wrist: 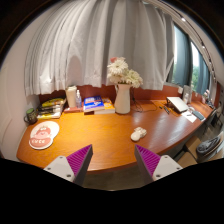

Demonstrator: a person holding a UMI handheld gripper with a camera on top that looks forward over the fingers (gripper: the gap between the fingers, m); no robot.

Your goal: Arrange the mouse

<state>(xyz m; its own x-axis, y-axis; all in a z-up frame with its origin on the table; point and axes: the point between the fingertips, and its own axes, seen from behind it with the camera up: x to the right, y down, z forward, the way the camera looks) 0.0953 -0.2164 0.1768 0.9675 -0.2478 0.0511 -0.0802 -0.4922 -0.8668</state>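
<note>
A small white mouse (137, 134) lies on the wooden desk (100, 140), right of the middle and in front of a white vase. My gripper (112, 165) hovers above the desk's near edge. Its two fingers with purple pads (76, 160) stand wide apart with nothing between them. The mouse lies well beyond the fingers, ahead of the right one.
A white vase of flowers (123, 88) stands at the back middle. A round pink item (42, 135) lies on the left, with stacked things behind it (50, 107). Blue books (93, 103) lie near the vase. A laptop (181, 104) sits at the right. Curtains hang behind.
</note>
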